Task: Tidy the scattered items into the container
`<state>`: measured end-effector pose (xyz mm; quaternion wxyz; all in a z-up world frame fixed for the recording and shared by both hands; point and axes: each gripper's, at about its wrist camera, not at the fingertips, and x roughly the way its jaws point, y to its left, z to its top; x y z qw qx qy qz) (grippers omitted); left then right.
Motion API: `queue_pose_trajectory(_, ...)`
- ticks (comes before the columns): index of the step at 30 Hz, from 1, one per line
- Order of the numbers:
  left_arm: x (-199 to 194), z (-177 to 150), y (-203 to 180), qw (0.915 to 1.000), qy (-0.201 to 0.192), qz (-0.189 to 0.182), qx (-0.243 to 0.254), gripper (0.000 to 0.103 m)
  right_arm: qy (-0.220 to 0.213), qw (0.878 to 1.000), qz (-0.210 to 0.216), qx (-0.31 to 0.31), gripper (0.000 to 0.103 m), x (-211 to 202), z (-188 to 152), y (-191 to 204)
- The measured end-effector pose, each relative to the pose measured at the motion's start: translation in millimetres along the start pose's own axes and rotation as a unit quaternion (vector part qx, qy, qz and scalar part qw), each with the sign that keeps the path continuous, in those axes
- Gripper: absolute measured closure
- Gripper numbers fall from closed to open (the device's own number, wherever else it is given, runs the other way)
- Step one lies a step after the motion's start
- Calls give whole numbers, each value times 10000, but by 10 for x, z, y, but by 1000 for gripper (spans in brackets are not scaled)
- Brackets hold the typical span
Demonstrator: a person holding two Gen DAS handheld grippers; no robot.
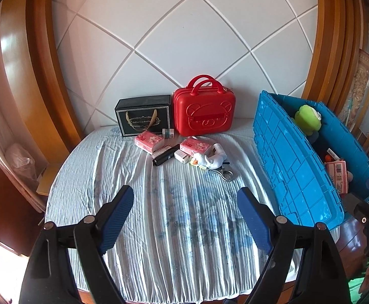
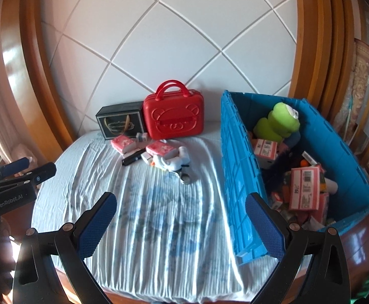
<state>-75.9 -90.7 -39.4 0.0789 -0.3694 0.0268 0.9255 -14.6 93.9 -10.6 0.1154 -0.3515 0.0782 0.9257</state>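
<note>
Left claw (image 1: 185, 217) and right claw (image 2: 180, 224): both spread apart, empty. Scattered items (image 1: 184, 152) lie mid-frame on the bed (image 1: 159, 228); one appears a duck toy (image 1: 206, 160). Blue container (image 2: 237, 177) sits right, partly filled.

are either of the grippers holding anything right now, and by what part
Nothing is held. The left gripper and the right gripper both stand open and empty above the bedsheet, short of the scattered items.

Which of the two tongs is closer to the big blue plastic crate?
Right. The right tongs sit beside the blue plastic crate, one finger overlapping its near corner; the left tongs hover over the striped cloth, further left.
</note>
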Motion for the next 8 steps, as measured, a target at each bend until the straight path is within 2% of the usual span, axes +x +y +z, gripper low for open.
queue_pose_trajectory(2,-30,-12,-29,10000,16,52,-54,13,14,10000,43,-7,0,-8,-13,-49)
queue_pose_trajectory(3,-54,-18,-38,9999,-15,116,-94,4,28,10000,64,-6,0,-11,-17,-75)
queue_pose_trajectory(4,-77,-29,-50,9997,-56,222,-123,1,32,10000,84,-10,0,-16,-21,-101)
queue_pose_trajectory(6,-109,-49,-84,9988,-98,456,-154,1,48,9999,102,-21,0,-24,-35,-152)
queue_pose_trajectory(8,-128,-66,-118,9984,-87,519,-211,1,75,9999,155,-12,0,-40,-51,-205)
